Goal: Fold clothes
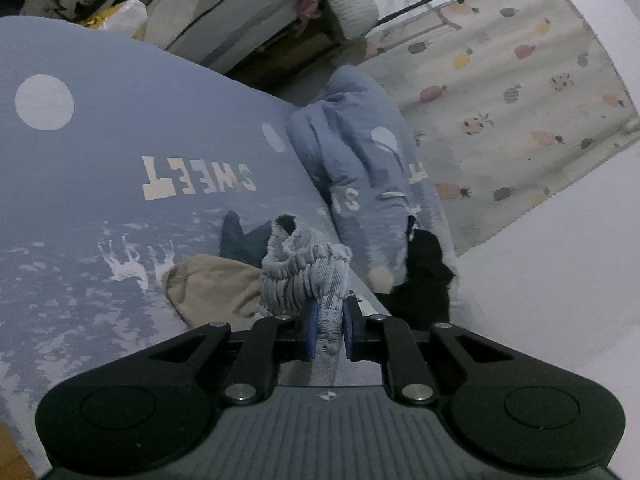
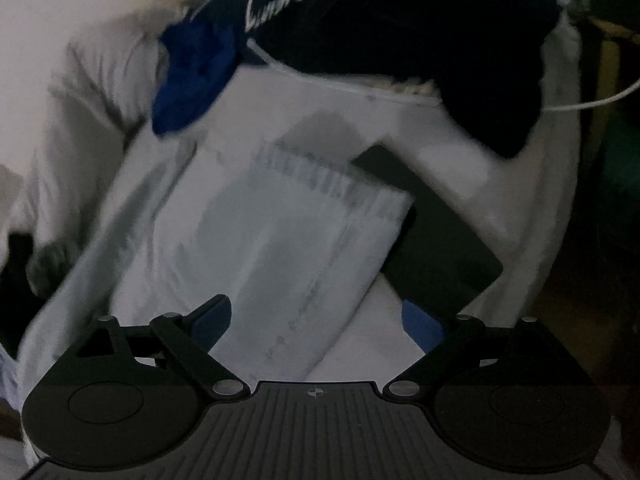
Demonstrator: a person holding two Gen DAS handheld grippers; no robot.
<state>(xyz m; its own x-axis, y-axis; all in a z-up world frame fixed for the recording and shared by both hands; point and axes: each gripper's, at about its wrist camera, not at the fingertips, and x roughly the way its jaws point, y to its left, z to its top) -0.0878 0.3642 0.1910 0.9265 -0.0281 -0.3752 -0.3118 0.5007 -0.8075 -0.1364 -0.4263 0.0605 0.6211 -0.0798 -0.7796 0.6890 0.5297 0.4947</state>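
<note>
Blue bedsheet (image 1: pixel 120 152) with SWEET print fills area ahead-left of left gripper (image 1: pixel 328 332). Pineapple-print cloth (image 1: pixel 520 92) ahead-right, well apart. White bedding (image 2: pixel 440 136) spreads under right gripper (image 2: pixel 316 320). Black printed garment (image 2: pixel 400 20) far ahead of right gripper, blue cloth (image 2: pixel 188 80) ahead-left. Pale folded garment (image 2: pixel 288 232) just ahead of right gripper, overlapping dark flat item (image 2: pixel 440 248), probably tablet, view blurred. Tan garment (image 1: pixel 212 288) just left of left gripper. Left gripper clamped on bunched light-blue denim garment (image 1: pixel 308 276). Right gripper jaws spread wide, nothing pinched.

The left gripper (image 1: pixel 328 328) is clamped tight, angled slightly downward; the right gripper (image 2: pixel 316 320), blurred, seems spread wide, pitched steeply down.
</note>
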